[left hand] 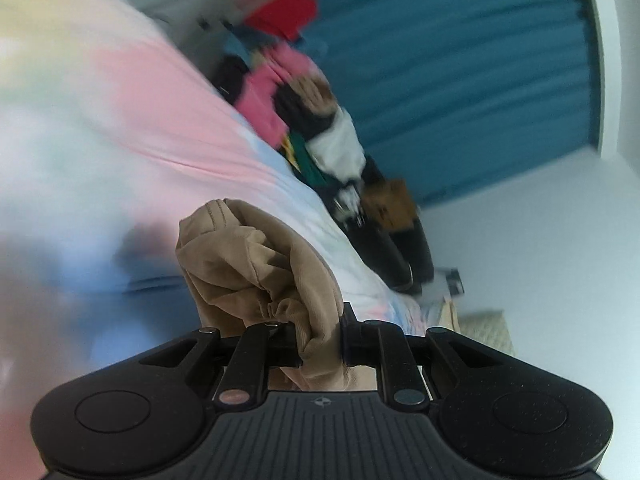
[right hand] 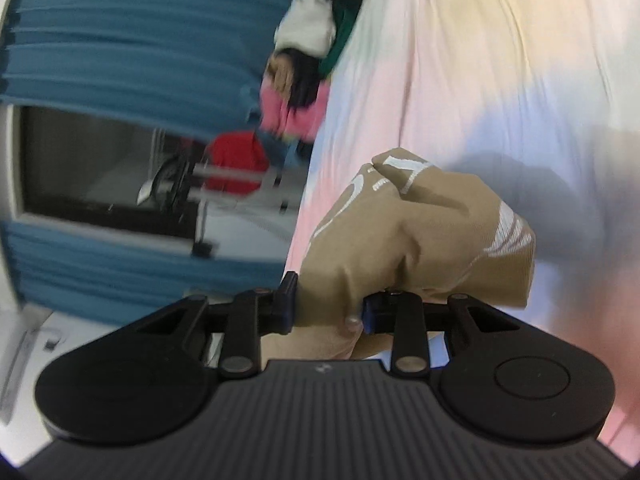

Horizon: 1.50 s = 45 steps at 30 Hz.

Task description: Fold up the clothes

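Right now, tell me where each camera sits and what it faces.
Left wrist: rides the left claw, facing along the pastel bedsheet toward the clothes pile; claw shut on the tan garment.
Right wrist: rides the right claw, gripping the tan garment.
Shared: garment, bedsheet, clothes pile, blue curtain.

We see bright, soft daylight in both views. Motion blur smears the pastel bedsheet (left hand: 120, 112) and blue curtain (right hand: 120, 32). The tan garment (right hand: 408, 236) stays sharp, its shadow at three o'clock. Fisheye bending darkens the corners.
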Available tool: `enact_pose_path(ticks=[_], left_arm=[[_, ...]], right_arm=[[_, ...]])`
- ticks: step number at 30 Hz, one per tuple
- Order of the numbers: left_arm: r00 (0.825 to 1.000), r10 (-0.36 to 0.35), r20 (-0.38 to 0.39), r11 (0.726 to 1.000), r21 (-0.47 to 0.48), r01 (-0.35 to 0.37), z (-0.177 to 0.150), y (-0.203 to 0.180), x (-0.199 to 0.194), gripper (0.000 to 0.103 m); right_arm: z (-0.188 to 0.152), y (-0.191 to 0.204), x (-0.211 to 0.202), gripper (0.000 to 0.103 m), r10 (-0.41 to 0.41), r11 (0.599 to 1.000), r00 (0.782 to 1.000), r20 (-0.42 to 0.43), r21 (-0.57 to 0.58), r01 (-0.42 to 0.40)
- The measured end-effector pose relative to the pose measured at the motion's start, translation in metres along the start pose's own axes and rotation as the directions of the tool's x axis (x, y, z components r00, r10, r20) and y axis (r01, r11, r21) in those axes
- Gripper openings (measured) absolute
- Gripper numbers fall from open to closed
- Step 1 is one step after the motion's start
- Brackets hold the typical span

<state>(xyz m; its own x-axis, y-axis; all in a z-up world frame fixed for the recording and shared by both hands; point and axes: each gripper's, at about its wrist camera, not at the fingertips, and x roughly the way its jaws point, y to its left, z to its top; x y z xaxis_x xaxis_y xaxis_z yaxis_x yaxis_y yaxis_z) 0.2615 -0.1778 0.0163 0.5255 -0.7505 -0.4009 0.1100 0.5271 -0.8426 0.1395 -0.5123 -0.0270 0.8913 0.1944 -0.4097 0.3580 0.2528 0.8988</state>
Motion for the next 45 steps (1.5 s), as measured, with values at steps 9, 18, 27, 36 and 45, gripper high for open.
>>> enact_pose_path(ticks=[9, 18, 27, 36, 45], left_arm=[[0.994, -0.062, -0.095, 0.993, 0.092, 0.07, 0.014, -0.018, 0.186, 0.019], [0.974, 0.065, -0.217, 0.945, 0.327, 0.01, -0.056, 0.086, 0.206, 0.025], [0.963, 0.209, -0.173, 0.872, 0.478, -0.103, -0.07, 0.057, 0.178, 0.075], [0.984, 0.174, -0.042, 0.775, 0.623, -0.11, -0.087, -0.053, 0.064, 0.093], [0.987, 0.1, 0.128, 0.623, 0.765, -0.163, -0.156, -0.126, -0.072, 0.103]], right_arm=[[0.109, -0.018, 0.048, 0.034, -0.039, 0.982, 0.974, 0.222, -0.174, 0.079], [0.043, -0.146, 0.075, 0.034, -0.17, 0.97, 0.973, 0.156, -0.145, 0.193], [0.027, -0.15, 0.057, 0.058, -0.3, 0.941, 0.949, 0.1, -0.13, 0.311], [-0.006, -0.074, -0.05, 0.06, -0.284, 0.846, 0.925, 0.254, -0.388, 0.366], [-0.083, 0.007, -0.161, 0.088, -0.032, 0.685, 0.914, 0.405, -0.657, 0.316]])
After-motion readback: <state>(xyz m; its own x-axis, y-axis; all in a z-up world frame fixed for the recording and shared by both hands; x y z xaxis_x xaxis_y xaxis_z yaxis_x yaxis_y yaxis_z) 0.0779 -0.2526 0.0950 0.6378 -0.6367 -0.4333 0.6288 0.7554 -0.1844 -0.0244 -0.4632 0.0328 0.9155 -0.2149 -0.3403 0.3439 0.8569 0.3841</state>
